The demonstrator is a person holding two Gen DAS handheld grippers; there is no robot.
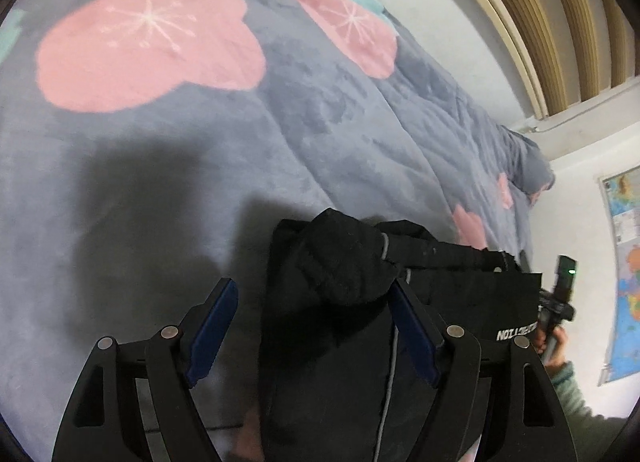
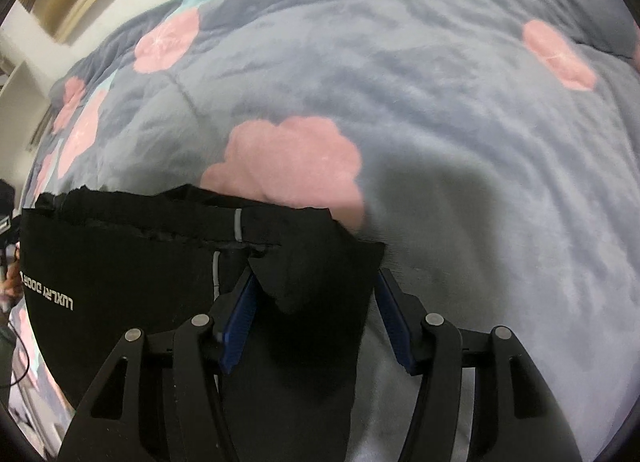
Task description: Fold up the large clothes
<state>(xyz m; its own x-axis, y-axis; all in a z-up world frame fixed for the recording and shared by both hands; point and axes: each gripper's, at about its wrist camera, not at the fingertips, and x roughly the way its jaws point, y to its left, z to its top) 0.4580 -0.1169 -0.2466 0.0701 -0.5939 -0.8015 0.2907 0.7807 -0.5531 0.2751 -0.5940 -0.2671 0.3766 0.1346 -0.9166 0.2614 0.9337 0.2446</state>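
Left gripper (image 1: 312, 326): we hold it spread, black printed garment (image 1: 340, 342) loose between.
Right gripper (image 2: 314, 312): likewise spread.
Risk: we judge fabric slips onto grey floral blanket (image 1: 160, 142).

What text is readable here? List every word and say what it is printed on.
"LUXURY DOOR": white print, seen upside down, on the black garment; it may run on past the cloth's edge.
"...ECTION": white print, upside down, on the same garment in the left wrist view; the first letters are unclear.
Wall map: its labels are too small to read.
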